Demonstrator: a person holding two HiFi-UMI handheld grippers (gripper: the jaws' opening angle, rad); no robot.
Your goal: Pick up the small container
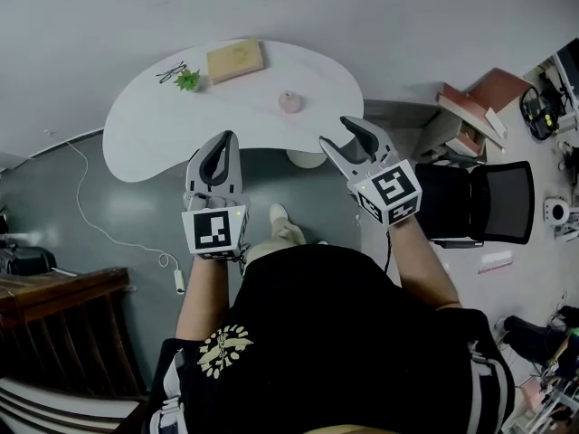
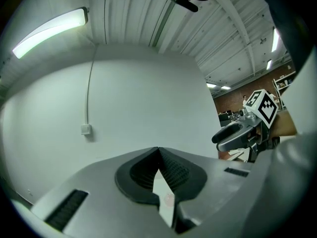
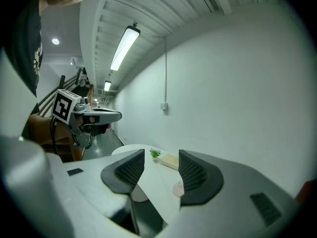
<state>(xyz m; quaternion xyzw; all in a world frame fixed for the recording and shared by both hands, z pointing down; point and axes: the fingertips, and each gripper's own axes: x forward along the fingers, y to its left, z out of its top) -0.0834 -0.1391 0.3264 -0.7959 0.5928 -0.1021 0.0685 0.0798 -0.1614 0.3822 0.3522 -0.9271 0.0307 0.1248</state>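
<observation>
Evidently only approaching. Holds right gripper [image 3: 161, 168] spread wide and empty, aimed roughly at small container [image 1: 289, 102] resting on white table [image 1: 145, 134], well ahead. Holds left gripper [image 2: 158, 150] pinched together on nothing. Probably needs a reach forward and down to straddle it before closing.

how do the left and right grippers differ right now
The left gripper has its jaws closed tip to tip, while the right gripper has its jaws apart. In the head view the left gripper points straight ahead; the right gripper angles inward, toward the left. Shared: both hold nothing, and neither touches the small container, which sits ahead on the white table.
</observation>
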